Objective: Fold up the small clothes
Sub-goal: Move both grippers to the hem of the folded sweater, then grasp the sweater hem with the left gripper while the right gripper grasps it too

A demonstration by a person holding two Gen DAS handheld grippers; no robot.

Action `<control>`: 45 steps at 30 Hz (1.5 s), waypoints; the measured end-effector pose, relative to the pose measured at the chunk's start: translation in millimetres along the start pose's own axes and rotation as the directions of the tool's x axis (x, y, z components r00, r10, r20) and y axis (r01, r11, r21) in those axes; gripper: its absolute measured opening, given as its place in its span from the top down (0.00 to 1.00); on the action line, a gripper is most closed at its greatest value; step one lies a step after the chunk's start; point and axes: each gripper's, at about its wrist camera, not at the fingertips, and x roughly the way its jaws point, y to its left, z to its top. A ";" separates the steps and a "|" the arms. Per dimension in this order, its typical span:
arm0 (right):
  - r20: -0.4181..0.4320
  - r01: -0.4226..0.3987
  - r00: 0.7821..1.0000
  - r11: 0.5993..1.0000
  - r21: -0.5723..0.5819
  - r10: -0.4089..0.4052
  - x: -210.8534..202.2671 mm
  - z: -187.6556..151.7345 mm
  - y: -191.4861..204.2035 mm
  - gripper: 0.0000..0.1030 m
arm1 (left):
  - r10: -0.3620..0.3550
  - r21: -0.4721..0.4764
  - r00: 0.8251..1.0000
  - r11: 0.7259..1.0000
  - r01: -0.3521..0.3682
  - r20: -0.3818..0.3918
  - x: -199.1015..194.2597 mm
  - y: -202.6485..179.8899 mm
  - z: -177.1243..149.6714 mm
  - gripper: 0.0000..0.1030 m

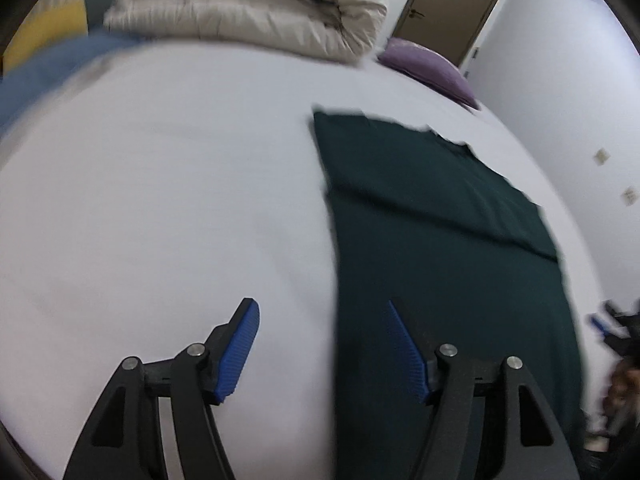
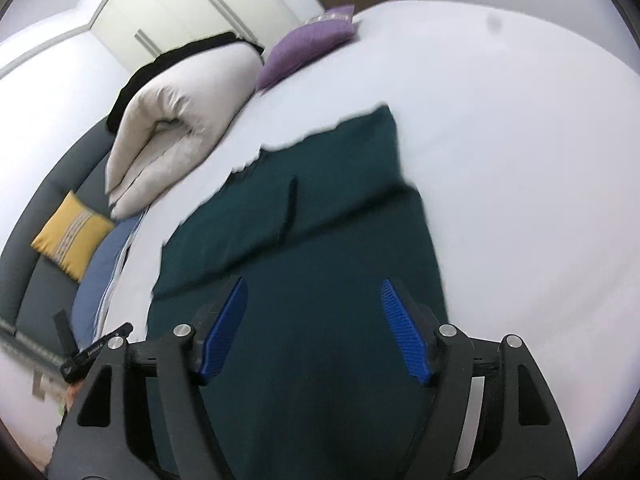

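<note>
1. Left gripper (image 1: 324, 344) jaws apart, nothing between, over white bed sheet (image 1: 160, 200) at garment's left edge.
2. Right gripper (image 2: 314, 328) jaws apart, empty, above dark green garment (image 2: 320, 280).
3. Garment flat on sheet, sleeves folded in.
4. Beyond: rolled beige duvet (image 1: 248, 4), purple pillow (image 2: 304, 46).

The garment (image 2: 304, 248) spread on the bed is a plain dark teal green, lying on a white sheet (image 1: 168, 184) with no pattern. At the head sit a cream-beige folded duvet (image 2: 176, 120), a lilac-purple pillow (image 2: 304, 48), a plain blue pillow (image 2: 96, 276) and a mustard-yellow cushion (image 2: 72, 236) with a pale striped band. Both grippers are black with ribbed bright blue pads (image 2: 224, 324).
</note>
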 end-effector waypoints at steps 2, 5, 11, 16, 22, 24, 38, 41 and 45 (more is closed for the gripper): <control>-0.050 -0.039 0.998 0.999 0.028 0.040 -14.9 -19.7 -12.1 0.33 | -0.080 -0.043 0.995 0.996 0.077 -0.053 -10.3 4.1 -23.6 0.34; -0.084 -0.080 0.993 0.994 0.080 0.086 -37.9 -50.8 -30.8 0.33 | -0.180 -0.104 0.976 0.980 0.168 -0.126 -20.1 11.8 -55.4 0.34; -0.118 -0.152 0.977 0.967 0.205 0.178 -64.3 -95.4 -68.9 0.33 | -0.257 -0.154 0.951 0.961 0.231 -0.173 -27.3 21.6 -82.7 0.34; -0.148 -0.179 0.964 0.949 0.260 0.222 -75.5 -117.8 -86.3 0.33 | -0.365 -0.218 0.904 0.922 0.318 -0.222 -19.6 24.8 -88.6 0.34; -0.170 -0.194 0.952 0.932 0.305 0.254 -81.4 -134.4 -99.3 0.35 | -0.498 -0.334 0.829 0.850 0.408 -0.253 -1.8 34.5 -87.9 0.34; -0.171 -0.201 0.949 0.926 0.320 0.265 -83.0 -139.7 -104.3 0.35 | -0.524 -0.364 0.815 0.830 0.422 -0.249 0.6 36.5 -90.4 0.34; -0.232 -0.166 0.942 0.937 0.306 0.243 -78.1 -136.9 -97.9 0.35 | -0.496 -0.340 0.820 0.853 0.397 -0.285 -2.2 30.3 -106.0 0.62; -0.256 -0.147 0.939 0.943 0.300 0.228 -77.8 -138.3 -98.1 0.35 | -0.476 -0.321 0.829 0.866 0.383 -0.294 -1.4 25.6 -105.5 0.69; -0.275 -0.131 0.937 0.944 0.303 0.218 -75.9 -137.5 -99.6 0.39 | -0.437 -0.297 0.846 0.888 0.352 -0.304 -1.0 26.5 -107.5 0.91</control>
